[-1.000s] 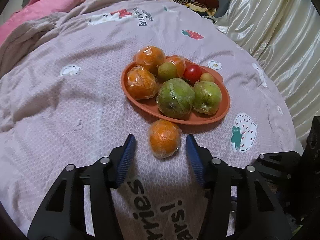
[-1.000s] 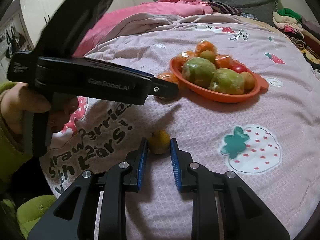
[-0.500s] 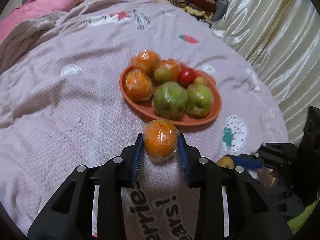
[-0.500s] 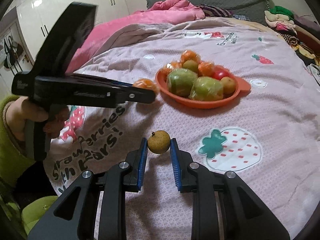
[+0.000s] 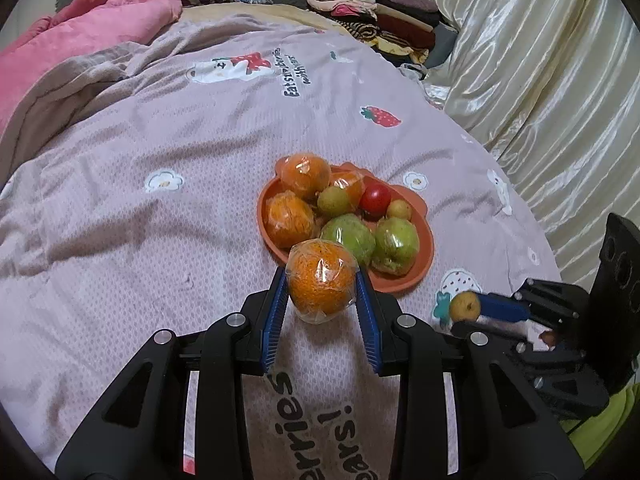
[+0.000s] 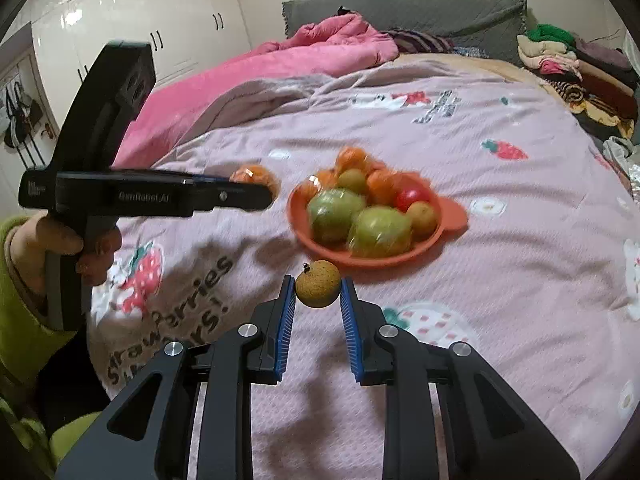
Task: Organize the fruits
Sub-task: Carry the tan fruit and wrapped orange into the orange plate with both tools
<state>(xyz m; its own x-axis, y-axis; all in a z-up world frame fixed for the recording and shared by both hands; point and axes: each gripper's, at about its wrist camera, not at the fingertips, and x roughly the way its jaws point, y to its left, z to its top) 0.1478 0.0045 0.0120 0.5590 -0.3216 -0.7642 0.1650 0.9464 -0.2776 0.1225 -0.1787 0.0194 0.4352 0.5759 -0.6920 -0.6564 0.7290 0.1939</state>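
- The left gripper (image 5: pixel 322 285) is pinching a wrapped orange (image 5: pixel 321 280) above the blanket (image 5: pixel 160 240), just before the orange plate (image 5: pixel 424 268), probably for adding it there.
- The right gripper (image 6: pixel 318 290) is squeezing a small brown fruit (image 6: pixel 318 284) in the air, near the plate's front rim.

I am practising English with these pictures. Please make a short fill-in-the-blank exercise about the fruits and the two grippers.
1. The left gripper is shut on a plastic-wrapped ____.
2. The right gripper holds a small brown fruit above the ____.
3. The plate that holds the other fruits is ____ in colour.
4. Only one fruit on the plate is red: the ____.

Missing words: orange; bedspread; orange; tomato
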